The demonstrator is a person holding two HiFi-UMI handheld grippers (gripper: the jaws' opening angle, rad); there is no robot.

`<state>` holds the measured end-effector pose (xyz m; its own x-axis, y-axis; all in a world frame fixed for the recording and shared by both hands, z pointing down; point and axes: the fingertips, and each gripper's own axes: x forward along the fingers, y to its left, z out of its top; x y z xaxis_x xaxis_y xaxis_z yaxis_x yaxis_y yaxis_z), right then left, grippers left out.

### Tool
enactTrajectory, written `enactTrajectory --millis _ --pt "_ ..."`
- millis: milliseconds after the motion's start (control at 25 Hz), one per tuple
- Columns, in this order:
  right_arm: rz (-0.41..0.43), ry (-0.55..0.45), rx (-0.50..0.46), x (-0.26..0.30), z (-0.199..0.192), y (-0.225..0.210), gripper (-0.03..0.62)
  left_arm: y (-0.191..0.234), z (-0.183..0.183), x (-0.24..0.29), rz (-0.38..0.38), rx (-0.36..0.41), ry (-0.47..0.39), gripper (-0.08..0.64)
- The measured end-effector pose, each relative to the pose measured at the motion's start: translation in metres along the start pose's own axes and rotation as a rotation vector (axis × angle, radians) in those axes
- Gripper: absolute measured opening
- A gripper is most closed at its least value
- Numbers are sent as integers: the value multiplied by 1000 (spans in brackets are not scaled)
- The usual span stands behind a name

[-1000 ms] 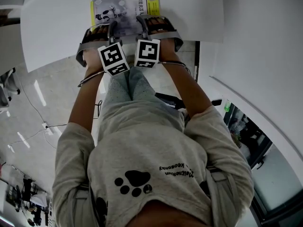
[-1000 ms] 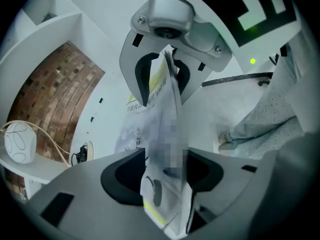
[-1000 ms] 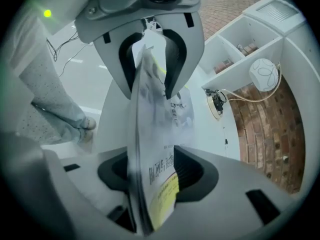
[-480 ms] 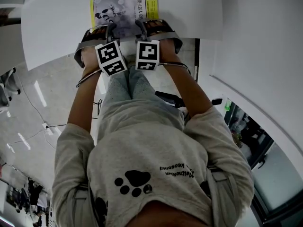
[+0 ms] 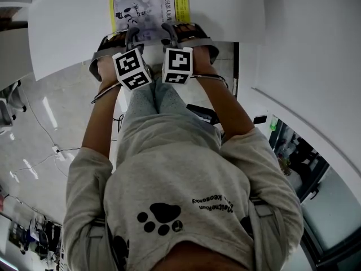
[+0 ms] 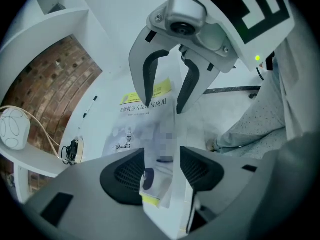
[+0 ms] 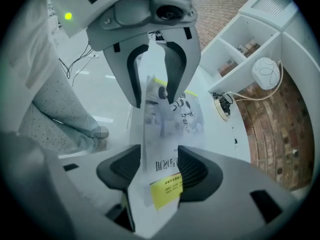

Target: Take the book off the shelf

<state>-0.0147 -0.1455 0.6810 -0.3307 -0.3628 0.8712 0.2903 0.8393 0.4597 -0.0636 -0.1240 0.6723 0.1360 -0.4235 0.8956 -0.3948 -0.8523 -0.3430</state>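
The book (image 5: 149, 10), grey cover with a yellow band, lies flat on the white table (image 5: 67, 33), its near edge at the table's rim. My left gripper (image 5: 131, 34) and right gripper (image 5: 169, 30) stand side by side at that edge, pointing steeply down. In the left gripper view the book (image 6: 145, 119) and the table's rim run between the pads of my left gripper (image 6: 162, 171). The right gripper view shows the book (image 7: 182, 114) running between the pads of my right gripper (image 7: 159, 169). Both pairs of jaws have just been opening and stand wide, not pressing.
A white shelf unit (image 7: 240, 39) stands against a brick wall (image 6: 45, 79), with a white ball-shaped lamp (image 7: 266, 71) and its cord on a shelf. The person's legs (image 5: 155, 97) stand close to the table rim. Cables lie on the pale floor (image 5: 51, 134).
Hardly anything differs in the head view: both grippers stay at the book's near edge, and the book lies in the same place on the table.
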Motion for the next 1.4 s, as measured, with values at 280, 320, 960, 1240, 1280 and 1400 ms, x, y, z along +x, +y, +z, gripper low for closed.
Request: enactTrajectory --millis 280,320,960,1240,1280,1400 --pt "-38 -36 63 -21 9 -2 230 10 14 -25 89 -82 -75 144" --pt "-49 -39 65 -25 10 -4 230 12 16 -30 102 -91 -83 127" --pt "-254 -101 115 -91 27 -48 106 41 43 -98 304 -184 -197 9" --pt "-378 -156 201 -133 33 -71 25 53 55 -133 365 -295 -290 9" --pt "-403 -171 219 -140 35 -76 20 57 57 -140 385 -320 -313 9" --pt "-476 -226 276 -165 41 -92 17 71 63 -164 448 -410 -400 9"
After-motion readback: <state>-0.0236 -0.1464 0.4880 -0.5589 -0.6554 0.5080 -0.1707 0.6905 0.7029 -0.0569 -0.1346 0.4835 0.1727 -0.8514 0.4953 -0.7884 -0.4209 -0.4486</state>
